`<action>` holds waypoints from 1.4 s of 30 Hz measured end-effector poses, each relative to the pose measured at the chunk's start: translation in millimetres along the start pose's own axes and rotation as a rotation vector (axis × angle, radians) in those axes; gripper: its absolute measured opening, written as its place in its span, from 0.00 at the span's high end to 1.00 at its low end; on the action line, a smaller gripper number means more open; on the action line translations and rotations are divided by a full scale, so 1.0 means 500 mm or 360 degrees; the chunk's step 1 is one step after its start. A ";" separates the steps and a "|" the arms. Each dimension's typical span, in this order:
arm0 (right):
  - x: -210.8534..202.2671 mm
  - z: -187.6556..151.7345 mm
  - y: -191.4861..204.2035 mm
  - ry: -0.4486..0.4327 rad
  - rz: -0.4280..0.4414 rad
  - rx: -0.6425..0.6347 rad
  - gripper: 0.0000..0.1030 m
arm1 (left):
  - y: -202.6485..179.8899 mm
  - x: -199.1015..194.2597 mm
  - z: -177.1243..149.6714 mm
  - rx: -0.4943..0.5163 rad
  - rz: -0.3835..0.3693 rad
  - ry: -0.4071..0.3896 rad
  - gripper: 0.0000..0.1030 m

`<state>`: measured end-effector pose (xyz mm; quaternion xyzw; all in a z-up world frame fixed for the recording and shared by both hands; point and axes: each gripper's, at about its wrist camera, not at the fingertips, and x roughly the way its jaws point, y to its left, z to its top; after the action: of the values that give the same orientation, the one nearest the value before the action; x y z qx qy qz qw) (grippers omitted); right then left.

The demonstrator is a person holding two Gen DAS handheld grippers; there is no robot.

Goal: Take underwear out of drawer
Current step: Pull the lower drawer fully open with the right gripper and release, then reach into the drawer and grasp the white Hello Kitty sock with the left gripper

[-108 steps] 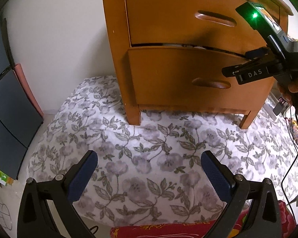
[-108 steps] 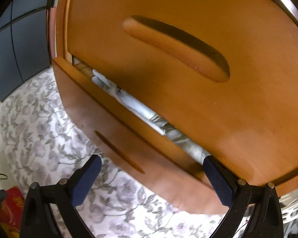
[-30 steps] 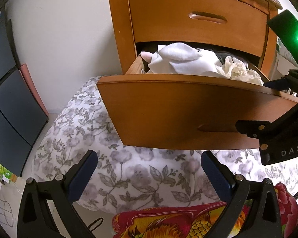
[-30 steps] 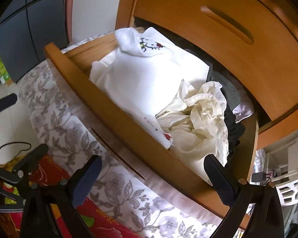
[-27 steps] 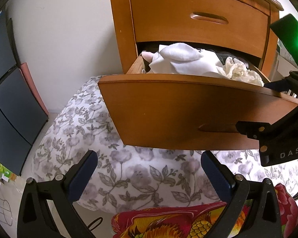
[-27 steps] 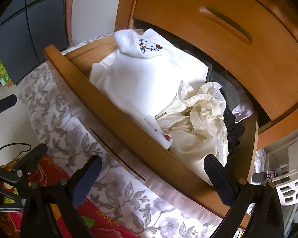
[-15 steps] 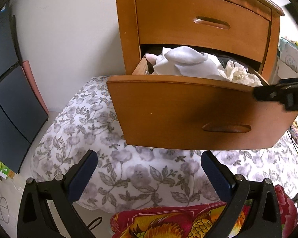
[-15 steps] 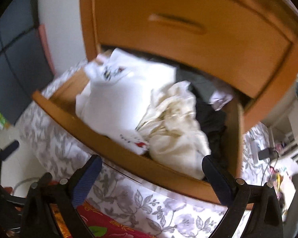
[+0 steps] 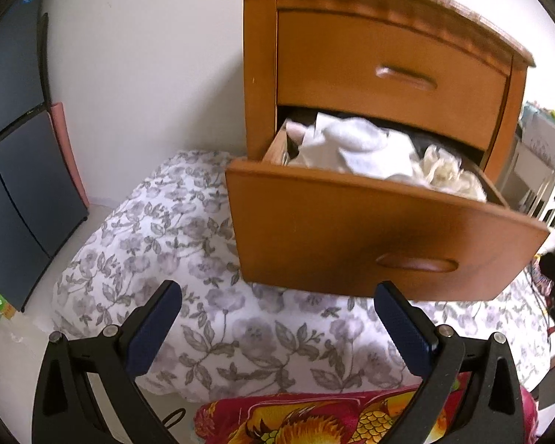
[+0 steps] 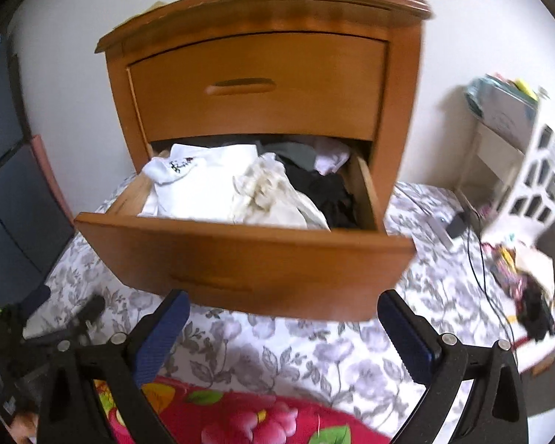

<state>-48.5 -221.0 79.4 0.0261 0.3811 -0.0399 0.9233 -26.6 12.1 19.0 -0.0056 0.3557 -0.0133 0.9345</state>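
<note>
Below, wooden nightstand (image 10: 396, 85) on a flowered bedspread (image 10: 277, 355), against a white wall. Upper drawer (image 10: 262, 88) shut; lower drawer (image 10: 240, 259) pulled well out, front panel overhanging the bedspread. Inside the lower drawer, a heap of clothing: white folded garment (image 10: 199, 185) with a small printed motif at left, crumpled cream underwear (image 10: 266, 192) in the middle, touching the white garment and reaching the front panel, black fabric (image 10: 325, 192) at right, grey and pale pieces further back. Same heap visible from the left wrist view, cream underwear (image 9: 447, 174) at the right end of the drawer (image 9: 370, 236).

Left gripper (image 9: 277, 318) low before the drawer front, jaws spread wide, nothing between them, blue fingertips (image 9: 155, 325) over the bedspread (image 9: 174, 244). Right gripper (image 10: 283, 325) likewise before the drawer, jaws wide apart and empty, clear of the clothing. Red flowered blanket (image 10: 248, 414) at the bottom edge beneath both grippers. White lattice basket (image 10: 536, 181) and tangled cables to the right; dark panelled cabinet (image 9: 14, 155) at far left.
</note>
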 end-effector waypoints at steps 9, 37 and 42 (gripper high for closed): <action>-0.020 -0.041 -0.001 -0.0156 -0.0074 0.0043 0.00 | -0.001 -0.043 0.028 0.0041 -0.0121 -0.0157 0.00; 0.030 -0.085 -0.026 -0.0134 -0.0168 0.0218 0.00 | -0.088 0.204 0.328 -0.0015 -0.0247 0.0501 0.20; 0.037 -0.088 -0.032 -0.0114 -0.0138 0.0238 0.00 | -0.112 0.229 0.327 -0.0068 -0.0282 0.0533 0.31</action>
<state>-68.0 -234.4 34.9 0.0769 0.3446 -0.1090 0.9292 166.6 -47.3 66.0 -0.0545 0.5046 -0.0888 0.8570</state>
